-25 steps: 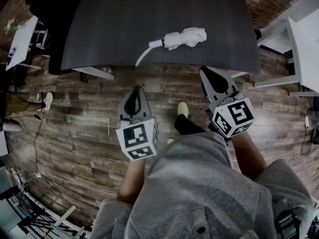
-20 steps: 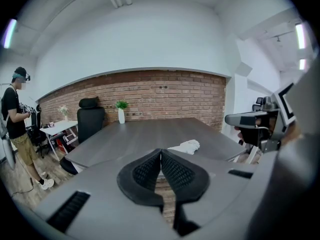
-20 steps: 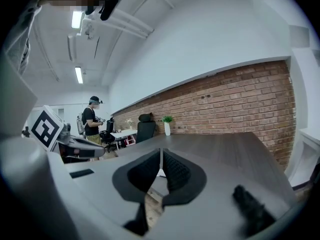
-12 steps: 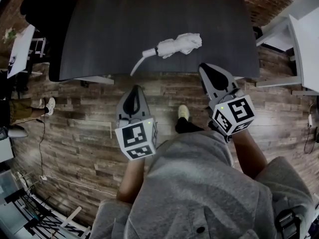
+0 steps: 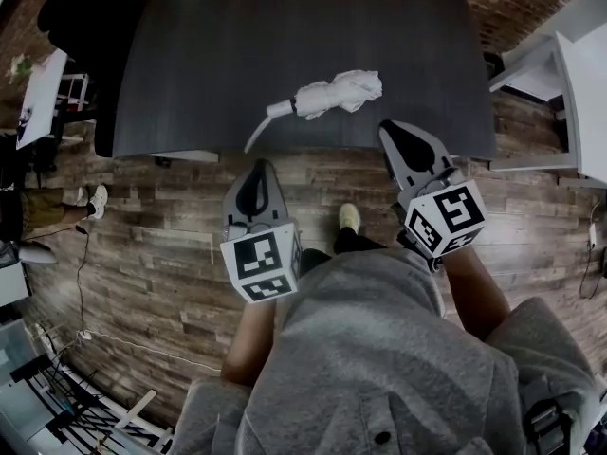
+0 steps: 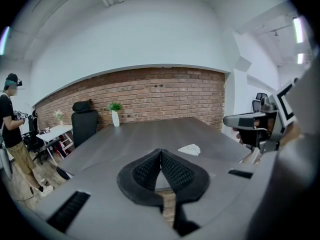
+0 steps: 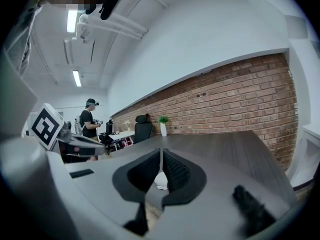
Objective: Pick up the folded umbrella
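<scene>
— So, where's the folded umbrella (image 5: 332,93)?
— Lying on its side on the table (image 5: 285,27), near the front edge. It's a crumpled white fabric bundle with a stubby pale handle pointing left. A thin white strap curls off toward the edge. Tabletop is dark and matte, with faint grain.
— Claws?
— Both pinched closed, nothing in them. Left gripper (image 5: 256,169) hangs over the plank floor (image 5: 142,254), short of the table edge. Right gripper (image 5: 391,133) has its tip at the edge, right of the umbrella and apart from it. Pads are black, ribbed and teardrop-shaped; shells are smooth grey plastic.
— Around it?
— Red brick wall (image 6: 150,94) behind the table, plus a black office chair (image 6: 82,121) and a white vase with a plant (image 6: 115,115).
— Versus a second ago?
— Umbrella and table edge sit lower in the head view. The gap from the left tip to the edge has shrunk. Jaws unchanged.
</scene>
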Demonstrator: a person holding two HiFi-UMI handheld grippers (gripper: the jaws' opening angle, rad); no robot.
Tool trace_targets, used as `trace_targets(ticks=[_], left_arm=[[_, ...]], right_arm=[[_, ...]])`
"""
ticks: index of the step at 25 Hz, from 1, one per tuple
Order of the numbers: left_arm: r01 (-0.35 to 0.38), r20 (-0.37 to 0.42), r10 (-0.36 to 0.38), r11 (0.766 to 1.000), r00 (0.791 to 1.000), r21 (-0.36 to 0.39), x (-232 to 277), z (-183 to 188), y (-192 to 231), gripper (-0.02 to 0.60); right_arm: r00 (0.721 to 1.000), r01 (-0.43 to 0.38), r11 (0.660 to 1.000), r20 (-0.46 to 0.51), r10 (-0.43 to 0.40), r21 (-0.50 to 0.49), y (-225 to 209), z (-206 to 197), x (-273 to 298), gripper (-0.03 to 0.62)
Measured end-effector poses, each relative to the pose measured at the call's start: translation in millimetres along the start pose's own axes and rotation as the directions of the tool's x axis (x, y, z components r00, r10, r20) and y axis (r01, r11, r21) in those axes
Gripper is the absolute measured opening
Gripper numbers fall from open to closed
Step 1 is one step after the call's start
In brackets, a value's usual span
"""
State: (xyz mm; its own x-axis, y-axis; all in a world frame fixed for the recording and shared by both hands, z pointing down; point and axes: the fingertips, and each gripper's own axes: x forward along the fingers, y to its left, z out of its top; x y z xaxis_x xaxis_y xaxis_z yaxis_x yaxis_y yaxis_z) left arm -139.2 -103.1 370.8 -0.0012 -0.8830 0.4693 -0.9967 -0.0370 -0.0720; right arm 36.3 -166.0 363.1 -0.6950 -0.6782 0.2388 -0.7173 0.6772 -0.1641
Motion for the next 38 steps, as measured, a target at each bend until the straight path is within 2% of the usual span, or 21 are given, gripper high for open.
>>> trace_targets(ticks=[17,38], left_arm=[[-0.015,0.022,0.015,1.0,1.0,0.02,11,14,-3,0.015],[-0.015,0.045,0.014,1.0,0.999,0.014,2,19,0,0.015]], right_arm=[[1.0,0.0,1.0,0.007,0.0,0.015,-16,2,0,0.031],[1.0,-0.003,1.0,0.022,0.003,-0.007,-7,7,-1,0.032]])
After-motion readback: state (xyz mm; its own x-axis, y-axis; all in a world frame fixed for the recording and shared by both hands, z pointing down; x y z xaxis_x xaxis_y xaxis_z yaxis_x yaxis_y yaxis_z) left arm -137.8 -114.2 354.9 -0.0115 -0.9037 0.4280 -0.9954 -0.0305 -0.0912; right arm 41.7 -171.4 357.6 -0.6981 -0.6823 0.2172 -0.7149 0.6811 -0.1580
